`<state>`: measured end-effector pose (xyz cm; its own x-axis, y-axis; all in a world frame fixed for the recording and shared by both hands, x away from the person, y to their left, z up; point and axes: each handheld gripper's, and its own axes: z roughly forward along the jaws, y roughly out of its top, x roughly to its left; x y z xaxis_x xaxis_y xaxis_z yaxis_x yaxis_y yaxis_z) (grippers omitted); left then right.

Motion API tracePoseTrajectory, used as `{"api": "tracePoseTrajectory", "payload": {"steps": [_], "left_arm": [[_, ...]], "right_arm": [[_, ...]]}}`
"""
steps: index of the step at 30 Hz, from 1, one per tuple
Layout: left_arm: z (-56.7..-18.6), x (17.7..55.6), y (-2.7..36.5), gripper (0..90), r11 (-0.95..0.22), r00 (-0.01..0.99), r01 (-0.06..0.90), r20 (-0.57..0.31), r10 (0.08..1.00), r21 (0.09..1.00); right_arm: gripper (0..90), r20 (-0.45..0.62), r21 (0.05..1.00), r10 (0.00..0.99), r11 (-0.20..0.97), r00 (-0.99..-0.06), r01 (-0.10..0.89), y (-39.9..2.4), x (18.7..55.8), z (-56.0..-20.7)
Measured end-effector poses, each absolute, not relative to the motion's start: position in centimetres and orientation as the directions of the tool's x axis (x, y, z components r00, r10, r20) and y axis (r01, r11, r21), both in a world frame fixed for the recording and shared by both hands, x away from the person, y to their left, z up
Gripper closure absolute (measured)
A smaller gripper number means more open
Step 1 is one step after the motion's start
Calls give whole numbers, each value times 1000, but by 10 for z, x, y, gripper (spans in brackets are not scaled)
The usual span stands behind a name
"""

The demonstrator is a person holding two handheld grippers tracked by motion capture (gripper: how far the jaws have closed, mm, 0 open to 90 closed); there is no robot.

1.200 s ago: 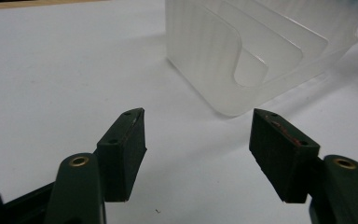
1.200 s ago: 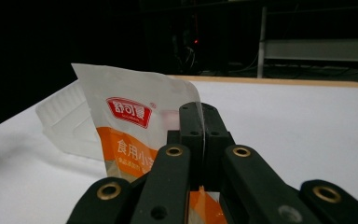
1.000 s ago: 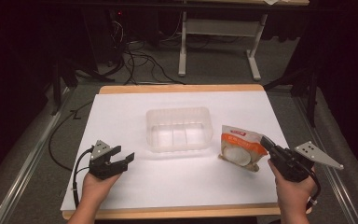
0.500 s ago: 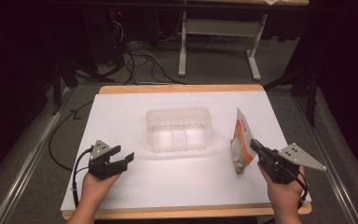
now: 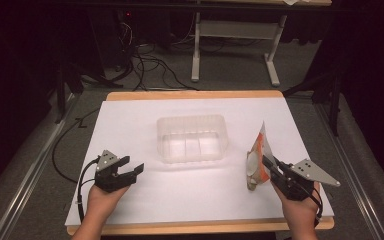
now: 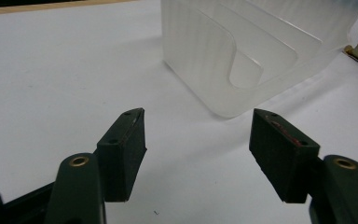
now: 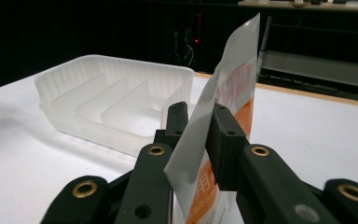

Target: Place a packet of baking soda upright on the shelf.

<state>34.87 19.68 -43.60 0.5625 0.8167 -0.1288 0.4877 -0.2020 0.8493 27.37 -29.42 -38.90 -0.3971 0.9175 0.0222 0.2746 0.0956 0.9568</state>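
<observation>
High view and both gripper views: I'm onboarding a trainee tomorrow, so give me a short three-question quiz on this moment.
1. True or false: the right claw is shut on the orange-and-white flat plastic pouch.
2. The left claw is: A) open, holding nothing B) gripping the tray C) shut.
3. Which object sits mid-table on the white table sheet, between the two claws?

Key: 1 true; 2 A; 3 the clear ribbed plastic tray with dividers.

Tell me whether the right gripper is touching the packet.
Touching. The right gripper view shows the right gripper with both jaws pressed flat on the packet, clamping its edge; the high view shows it tipped up.
</observation>
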Motion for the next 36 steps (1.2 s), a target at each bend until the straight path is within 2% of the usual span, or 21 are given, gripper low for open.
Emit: {"api": "tracePoseTrajectory", "payload": {"steps": [6, 10, 24, 36], "left_arm": [[-436, 349, 196, 365, -207, 566, 487, -127, 814, 849], [-436, 349, 196, 365, -207, 567, 486, -126, 814, 849], [-435, 348, 198, 365, -197, 562, 482, -129, 817, 854], [-434, 348, 200, 364, -176, 567, 475, -147, 810, 862]], "right_arm": [[817, 22, 949, 926, 100, -377, 299, -295, 281, -396], [900, 9, 941, 929, 117, -369, 318, -291, 284, -398], [900, -33, 954, 932, 138, -361, 267, -287, 277, -386], [900, -39, 974, 905, 129, -424, 185, -266, 272, -355]]}}
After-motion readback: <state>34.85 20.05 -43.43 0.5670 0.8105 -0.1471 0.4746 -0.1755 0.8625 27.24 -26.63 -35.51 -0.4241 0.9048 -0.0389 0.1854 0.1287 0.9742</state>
